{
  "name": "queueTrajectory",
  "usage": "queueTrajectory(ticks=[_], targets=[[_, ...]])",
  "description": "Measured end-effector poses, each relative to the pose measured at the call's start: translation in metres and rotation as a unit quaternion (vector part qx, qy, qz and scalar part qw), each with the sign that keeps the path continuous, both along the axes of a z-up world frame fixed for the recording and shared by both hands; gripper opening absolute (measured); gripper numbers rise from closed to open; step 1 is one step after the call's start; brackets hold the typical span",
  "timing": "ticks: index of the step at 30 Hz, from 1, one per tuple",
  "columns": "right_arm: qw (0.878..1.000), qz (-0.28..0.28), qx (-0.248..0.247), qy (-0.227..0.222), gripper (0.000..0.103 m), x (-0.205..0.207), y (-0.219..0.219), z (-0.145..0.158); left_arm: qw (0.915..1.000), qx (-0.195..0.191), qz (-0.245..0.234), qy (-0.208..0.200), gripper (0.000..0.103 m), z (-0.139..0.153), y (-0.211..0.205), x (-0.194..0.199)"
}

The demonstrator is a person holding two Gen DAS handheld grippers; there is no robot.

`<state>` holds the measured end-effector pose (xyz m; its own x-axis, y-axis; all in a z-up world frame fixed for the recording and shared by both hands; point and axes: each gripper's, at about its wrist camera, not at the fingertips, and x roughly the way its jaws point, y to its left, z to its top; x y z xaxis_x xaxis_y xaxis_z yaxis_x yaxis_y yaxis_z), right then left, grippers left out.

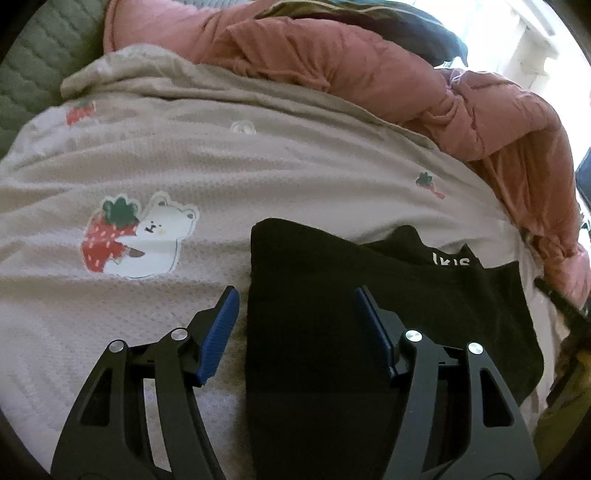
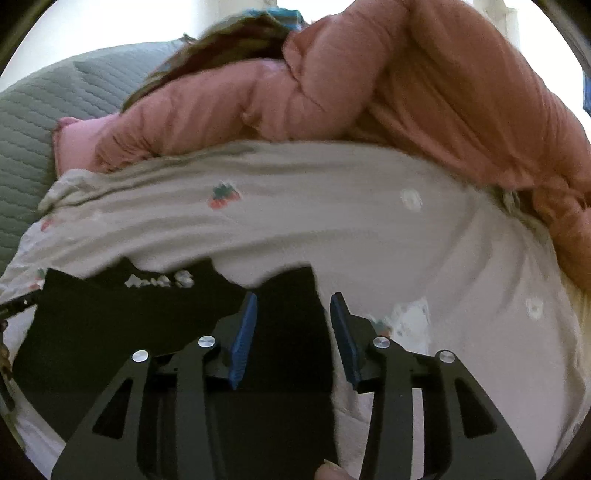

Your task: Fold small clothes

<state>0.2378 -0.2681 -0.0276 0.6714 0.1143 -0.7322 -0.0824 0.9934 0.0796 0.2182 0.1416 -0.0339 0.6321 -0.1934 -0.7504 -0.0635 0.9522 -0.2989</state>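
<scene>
Both my grippers, left point(image 1: 297, 314) and right point(image 2: 293, 325), hang open over the small black cotton garment point(image 1: 332, 295) on the strawberry-print beige blanket point(image 1: 184, 155); pinching too deep could snag blanket too

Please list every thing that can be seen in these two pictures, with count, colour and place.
black garment: one, black with white letters, lying flat on the bedspread, under both grippers
bedspread: one, pale beige with strawberry and bear prints, covering the bed
bear print: one large, white bear holding a red strawberry, left of the garment
puffy jacket: one, pink, piled behind the bedspread
quilted cover: one, grey-green, far left
dark clothes: a few, count unclear, behind the jacket
left gripper: one, black with blue pads, open over the garment's left edge
right gripper: one, same colours, open over the garment's right edge
</scene>
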Motion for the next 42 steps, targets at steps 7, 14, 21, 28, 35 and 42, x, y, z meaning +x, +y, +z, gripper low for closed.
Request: queueTrajectory(ticks=[7,14,21,28,35,42], targets=[[0.999,0.01,0.016,0.041,0.04,0.016,0.005,-0.024,0.9998,-0.001,-0.019,0.002,0.056,-0.011,-0.006,0.004],[0.999,0.015,0.004,0.035,0.007,0.013,0.005,-0.029,0.9987,0.032,-0.039,-0.009,0.016,-0.012,-0.015,0.001],[0.999,0.005,0.04,-0.021,0.006,-0.001,-0.014,0.0,0.9965,0.041,-0.041,-0.061,0.007,0.017,-0.017,-0.01],[0.999,-0.013,0.037,0.002,0.006,0.012,-0.019,-0.018,0.9969,0.042,-0.02,-0.063,0.005,0.014,-0.011,-0.003],[0.998,-0.032,0.023,0.042,0.007,0.018,-0.02,-0.051,0.9978,0.063,-0.009,-0.018,0.008,-0.015,-0.009,0.003],[0.999,-0.04,-0.009,0.035,0.016,0.011,-0.014,-0.046,0.9963,0.084,-0.001,-0.015,0.023,-0.014,-0.014,-0.003]])
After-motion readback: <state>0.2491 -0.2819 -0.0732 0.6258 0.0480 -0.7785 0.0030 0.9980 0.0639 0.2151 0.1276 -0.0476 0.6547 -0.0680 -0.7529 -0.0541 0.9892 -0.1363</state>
